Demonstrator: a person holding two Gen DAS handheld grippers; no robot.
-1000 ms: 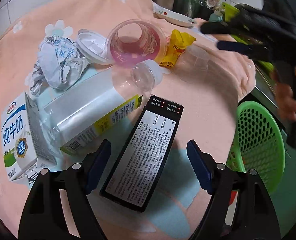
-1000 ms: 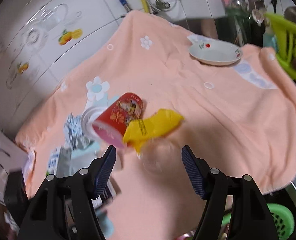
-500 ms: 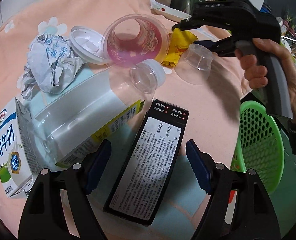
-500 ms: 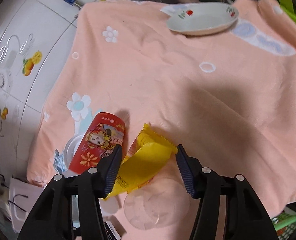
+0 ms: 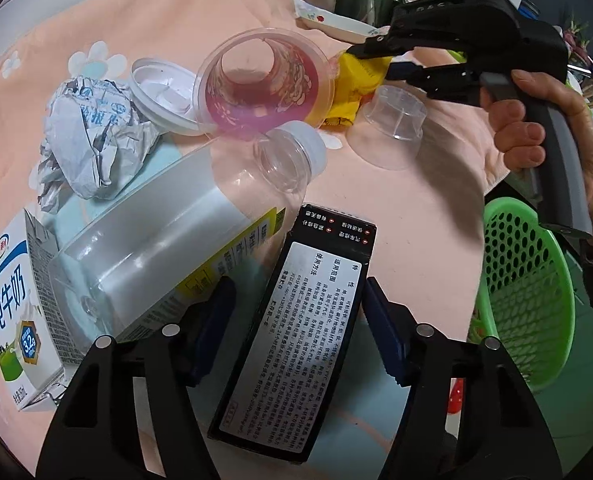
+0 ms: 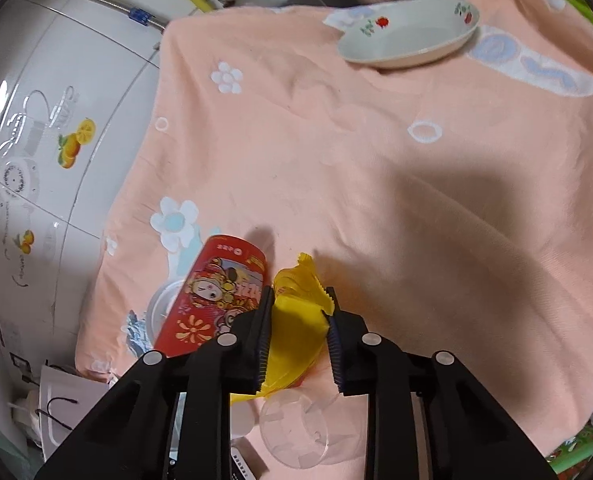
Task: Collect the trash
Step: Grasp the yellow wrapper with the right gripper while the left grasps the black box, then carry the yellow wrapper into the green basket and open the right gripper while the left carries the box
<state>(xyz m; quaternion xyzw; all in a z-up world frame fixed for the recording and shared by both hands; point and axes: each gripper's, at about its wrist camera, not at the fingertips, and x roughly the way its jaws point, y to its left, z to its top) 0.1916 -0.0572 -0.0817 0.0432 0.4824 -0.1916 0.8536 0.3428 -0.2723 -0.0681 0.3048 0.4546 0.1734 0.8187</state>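
The right gripper [image 6: 298, 316] is clenched on the crumpled yellow plastic wrapper [image 6: 296, 332] beside the red printed cup [image 6: 212, 292]; lift it straight. The left gripper [image 5: 296, 332] is closing around the black printed carton [image 5: 296, 332] on the desk [image 5: 396, 208], pads not yet pressing; centre it first.

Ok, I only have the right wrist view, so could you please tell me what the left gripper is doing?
Observer: The left gripper straddles a black box lying flat; its jaws are closing, with a gap on one side.
Operator: Thanks. Where should this yellow wrapper go?
Observer: A green basket sits just off the edge of the cloth, on the right of the left wrist view.
Operator: Any other trash beside the box?
Observer: A clear plastic bottle lies on its side, touching a milk carton.
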